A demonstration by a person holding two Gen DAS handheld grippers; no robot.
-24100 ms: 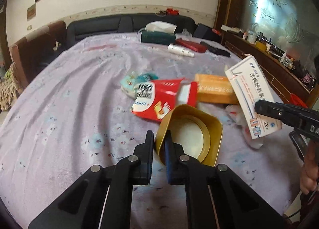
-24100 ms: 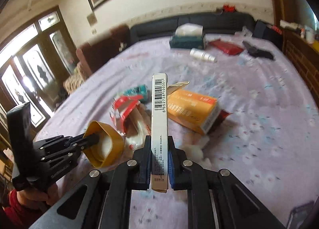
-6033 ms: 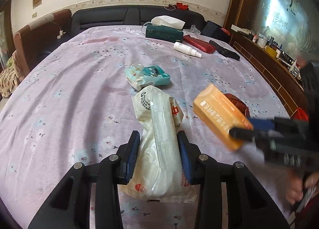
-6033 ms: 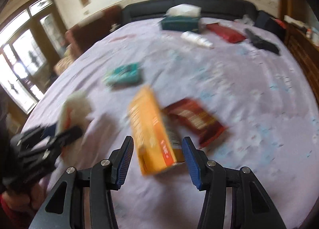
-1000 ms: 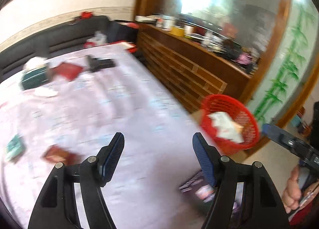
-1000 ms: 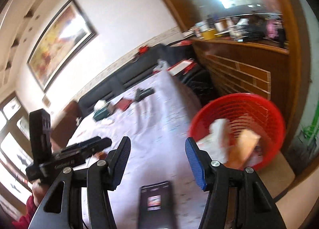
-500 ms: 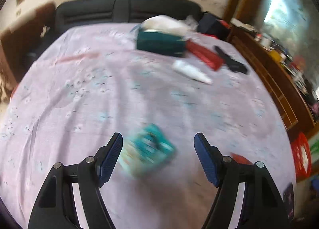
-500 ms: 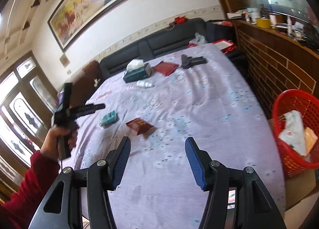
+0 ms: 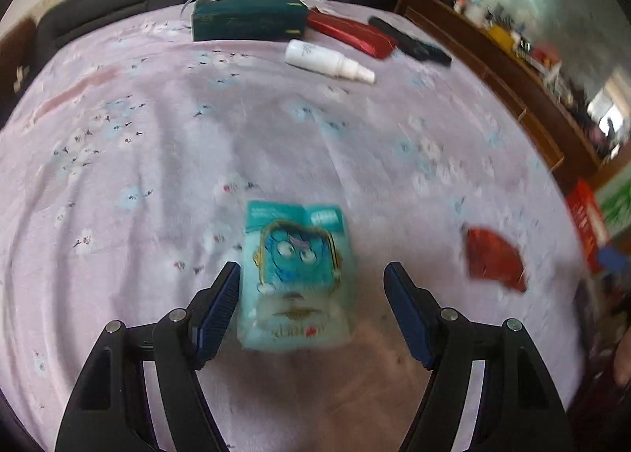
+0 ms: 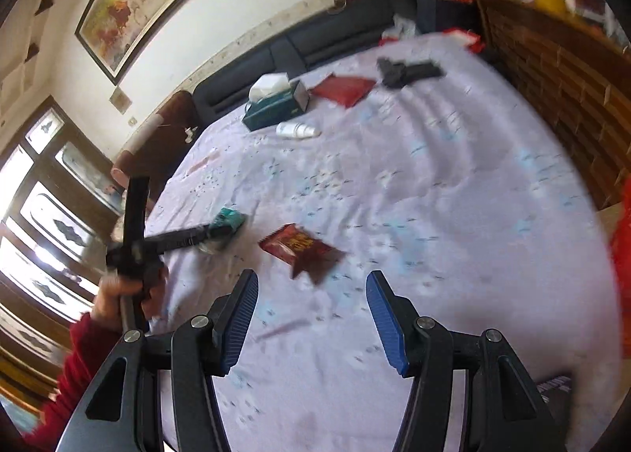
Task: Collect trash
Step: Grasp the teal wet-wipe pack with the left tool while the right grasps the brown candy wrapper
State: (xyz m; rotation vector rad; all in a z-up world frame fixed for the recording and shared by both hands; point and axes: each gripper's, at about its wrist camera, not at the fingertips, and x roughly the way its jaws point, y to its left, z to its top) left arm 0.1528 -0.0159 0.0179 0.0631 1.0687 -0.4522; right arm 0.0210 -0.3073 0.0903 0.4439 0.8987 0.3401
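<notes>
While our left gripper (image 9: 311, 310) hangs over the bed with its blue ribbed pads spread apart, the teal tissue packet (image 9: 295, 274) lies flat between them, glossy plastic, soft-cornered and rectangular, with a cartoon face printed on it; neither pad presses it, though the left one stands just beside its edge. Our right gripper (image 10: 311, 318) is likewise released, with nothing between its fingers, and the crinkled dark red snack wrapper (image 10: 301, 249) lies on the cloth near its tips, beside the teal packet. Under both spreads the lilac bedspread (image 9: 355, 129), wrinkled and sprinkled with small flowers. Well apart, toward the black padded headboard (image 10: 335, 34), we see a dark green tissue box (image 9: 248, 20) with white tissue puffing out, a smooth white spray bottle (image 9: 327, 62) on its side, a flat red pouch (image 9: 351, 34) and a black gun-shaped thing (image 10: 406, 71). Nothing lies between the pads and the packet. From the right wrist view a hand (image 10: 122, 294) in a red sleeve grips the left tool's handle
</notes>
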